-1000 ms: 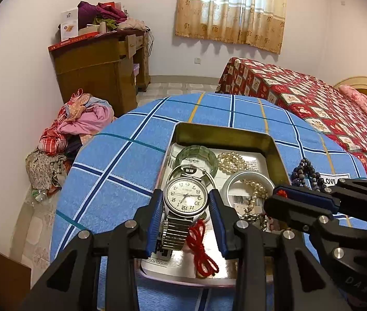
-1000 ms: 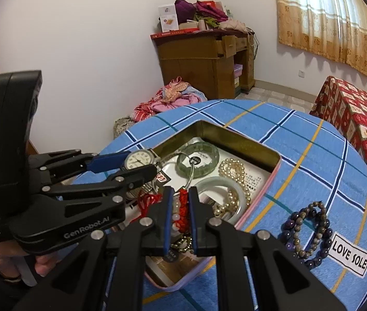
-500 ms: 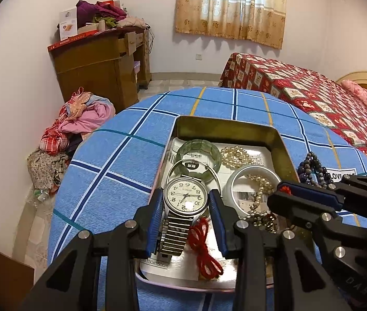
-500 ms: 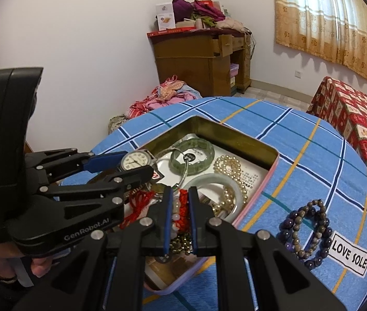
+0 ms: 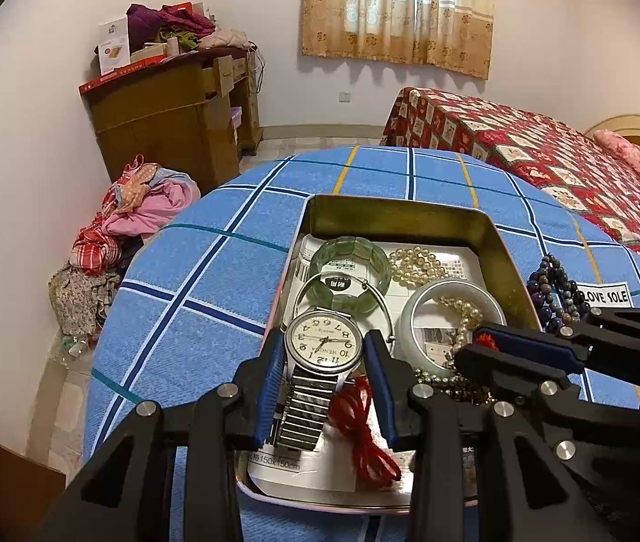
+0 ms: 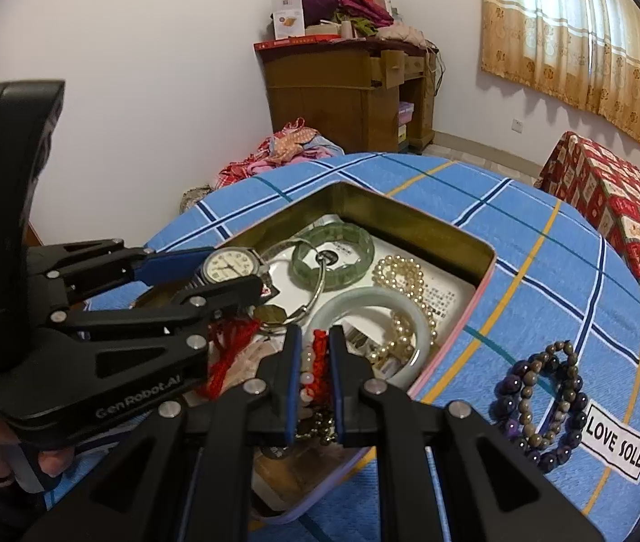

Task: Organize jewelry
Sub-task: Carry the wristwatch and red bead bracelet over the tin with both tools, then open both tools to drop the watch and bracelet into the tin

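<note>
A silver watch (image 5: 323,346) with a white dial and metal stretch band is clamped between the blue pads of my left gripper (image 5: 323,348), just above the near end of an open gold tin (image 5: 399,204). In the right wrist view the same left gripper (image 6: 229,271) holds the watch (image 6: 228,264) over the tin (image 6: 410,213). My right gripper (image 6: 314,338) is shut on a red cord bracelet (image 6: 320,352) with pale beads. Inside the tin lie a green bangle (image 5: 347,244), pearls (image 5: 414,262), a white bangle (image 5: 408,325) and a loose red cord (image 5: 360,429).
The tin sits on a round table under a blue checked cloth (image 5: 211,280). Dark bead bracelets (image 6: 532,388) and a "LOVE SOLE" label (image 6: 615,440) lie on the cloth right of the tin. A hand (image 6: 49,460) grips the left tool. A wooden desk, clothes pile and bed stand beyond.
</note>
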Available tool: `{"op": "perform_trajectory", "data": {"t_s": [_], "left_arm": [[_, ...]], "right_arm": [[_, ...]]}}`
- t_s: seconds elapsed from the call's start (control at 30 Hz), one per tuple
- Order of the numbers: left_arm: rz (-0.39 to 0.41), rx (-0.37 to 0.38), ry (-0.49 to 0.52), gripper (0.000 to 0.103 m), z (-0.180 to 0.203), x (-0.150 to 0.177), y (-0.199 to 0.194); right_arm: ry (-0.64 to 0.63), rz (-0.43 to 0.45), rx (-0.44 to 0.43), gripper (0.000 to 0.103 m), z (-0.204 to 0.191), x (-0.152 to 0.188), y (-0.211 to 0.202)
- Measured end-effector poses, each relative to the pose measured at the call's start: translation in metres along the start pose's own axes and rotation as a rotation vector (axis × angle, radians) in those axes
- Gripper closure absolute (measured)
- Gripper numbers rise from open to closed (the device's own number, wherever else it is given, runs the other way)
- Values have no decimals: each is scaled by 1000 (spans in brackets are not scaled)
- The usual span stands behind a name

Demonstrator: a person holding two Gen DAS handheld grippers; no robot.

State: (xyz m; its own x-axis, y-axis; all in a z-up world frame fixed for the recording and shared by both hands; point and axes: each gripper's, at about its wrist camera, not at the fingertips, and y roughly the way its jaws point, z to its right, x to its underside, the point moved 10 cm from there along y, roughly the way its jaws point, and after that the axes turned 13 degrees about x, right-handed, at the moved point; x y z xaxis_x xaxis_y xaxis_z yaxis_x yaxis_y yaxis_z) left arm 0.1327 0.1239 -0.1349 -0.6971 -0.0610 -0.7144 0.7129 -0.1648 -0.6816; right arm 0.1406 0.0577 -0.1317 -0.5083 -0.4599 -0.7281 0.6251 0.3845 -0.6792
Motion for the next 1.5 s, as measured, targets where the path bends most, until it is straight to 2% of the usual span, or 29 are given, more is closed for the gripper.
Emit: {"op": "perform_trajectory", "data": {"t_s": [0.7,0.8,0.87,0.93,0.97,1.03,1.1,1.13,1.17,1.33,1.5], "left_arm": [[1,6,-15,65,-1,1,1],[9,20,-21,62,0,0,-1],[16,28,-20,56,2,-2,-3],[20,25,-8,53,4,-3,-4],[21,22,-4,51,5,-3,-4],[29,24,-5,48,7,-4,-6],[41,10,-4,38,7,-6,-10],[53,-10,-1,29,6,-8,-13],[61,-17,1,28,5,-10,-15],[65,-29,-5,27,-1,-12,-18],[58,-52,-23,27,-6,-9,-17]], "right_arm": [[-15,-15,-3,89,-4,5,3],[-10,-12,1,89,-3,5,3],[-6,-12,4,89,-2,5,3],[0,-9,8,86,-1,4,3],[3,-5,9,82,1,4,2],[7,-2,18,66,3,4,2],[15,8,12,60,4,3,-1],[17,11,14,59,5,3,-3],[18,14,17,57,6,2,-4],[13,24,22,49,5,0,-5],[4,41,27,35,4,-1,-8]]}}
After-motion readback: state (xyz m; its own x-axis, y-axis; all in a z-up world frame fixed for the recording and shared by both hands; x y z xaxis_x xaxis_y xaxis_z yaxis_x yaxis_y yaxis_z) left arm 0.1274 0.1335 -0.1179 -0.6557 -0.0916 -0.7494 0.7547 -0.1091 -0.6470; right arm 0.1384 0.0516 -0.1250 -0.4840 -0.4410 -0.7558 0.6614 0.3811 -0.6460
